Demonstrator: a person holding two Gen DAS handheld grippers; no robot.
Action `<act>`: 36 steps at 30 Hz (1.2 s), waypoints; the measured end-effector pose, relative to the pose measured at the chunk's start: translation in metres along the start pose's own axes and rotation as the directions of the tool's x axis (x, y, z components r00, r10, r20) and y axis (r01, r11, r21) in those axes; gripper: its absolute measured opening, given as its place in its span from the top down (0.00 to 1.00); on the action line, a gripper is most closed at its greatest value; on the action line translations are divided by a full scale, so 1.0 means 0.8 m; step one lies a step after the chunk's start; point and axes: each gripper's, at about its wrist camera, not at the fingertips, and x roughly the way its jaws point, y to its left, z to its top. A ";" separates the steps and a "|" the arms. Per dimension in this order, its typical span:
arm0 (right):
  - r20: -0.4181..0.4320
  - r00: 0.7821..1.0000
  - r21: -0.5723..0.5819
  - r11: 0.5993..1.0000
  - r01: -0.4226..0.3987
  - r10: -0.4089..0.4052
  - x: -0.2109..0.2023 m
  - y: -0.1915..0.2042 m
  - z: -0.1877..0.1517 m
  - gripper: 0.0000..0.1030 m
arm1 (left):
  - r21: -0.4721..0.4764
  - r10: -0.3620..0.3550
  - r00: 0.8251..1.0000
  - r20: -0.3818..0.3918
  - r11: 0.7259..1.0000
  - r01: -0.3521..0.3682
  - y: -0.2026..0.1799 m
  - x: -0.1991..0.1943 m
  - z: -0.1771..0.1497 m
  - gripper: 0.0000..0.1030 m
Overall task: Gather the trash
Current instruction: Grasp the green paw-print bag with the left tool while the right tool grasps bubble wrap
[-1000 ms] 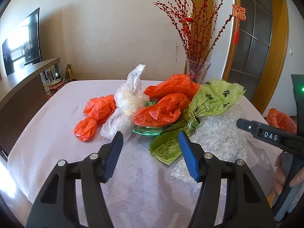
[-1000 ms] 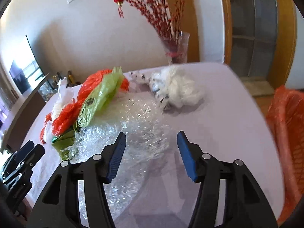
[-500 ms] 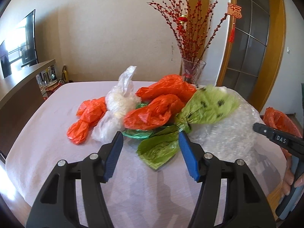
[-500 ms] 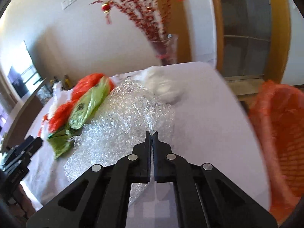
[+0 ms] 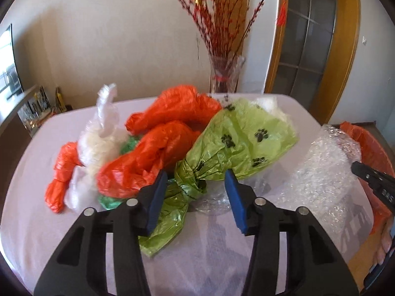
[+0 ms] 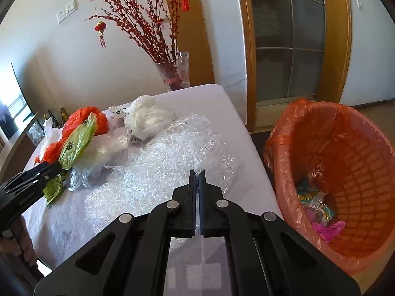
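A green paw-print bag (image 5: pixel 237 143) lies on the white table (image 5: pixel 209 259), its knotted neck toward me. My left gripper (image 5: pixel 196 194) straddles that neck and its jaws are closing. A gap still shows beside each blue pad. My right gripper (image 6: pixel 196 174) is shut on the edge of a bubble wrap sheet (image 6: pixel 160 165). In the left wrist view the bubble wrap (image 5: pixel 323 172) hangs raised from the right gripper (image 5: pixel 356 167), close to the orange-lined trash basket (image 6: pixel 350 162).
Orange bags (image 5: pixel 153 157), a white bag (image 5: pixel 98 138) and a dark green scrap lie left of the green bag. Another white bag (image 6: pixel 148 120) sits far back. A glass vase (image 5: pixel 224 74) with red branches stands at the table's far edge. The basket holds wrappers.
The right gripper shut on the bubble wrap and dragged it right toward the basket. The left gripper moved forward over the green bag's neck and its jaws narrowed.
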 end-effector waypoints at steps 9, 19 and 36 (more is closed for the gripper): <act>0.000 1.000 0.008 1.000 -0.015 0.015 -0.003 -0.004 -0.003 0.98 | -0.068 -0.046 0.994 -0.096 0.997 0.040 0.009 0.036 0.002 0.83; 0.049 0.999 0.020 1.000 -0.015 0.014 -0.028 -0.007 0.003 0.98 | -0.068 -0.125 0.992 0.007 0.990 0.125 0.003 -0.003 0.000 0.90; 0.206 0.977 0.040 0.999 0.037 -0.044 -0.106 -0.039 0.029 0.98 | 0.017 -0.260 0.962 0.080 0.966 0.259 -0.072 -0.073 0.026 0.91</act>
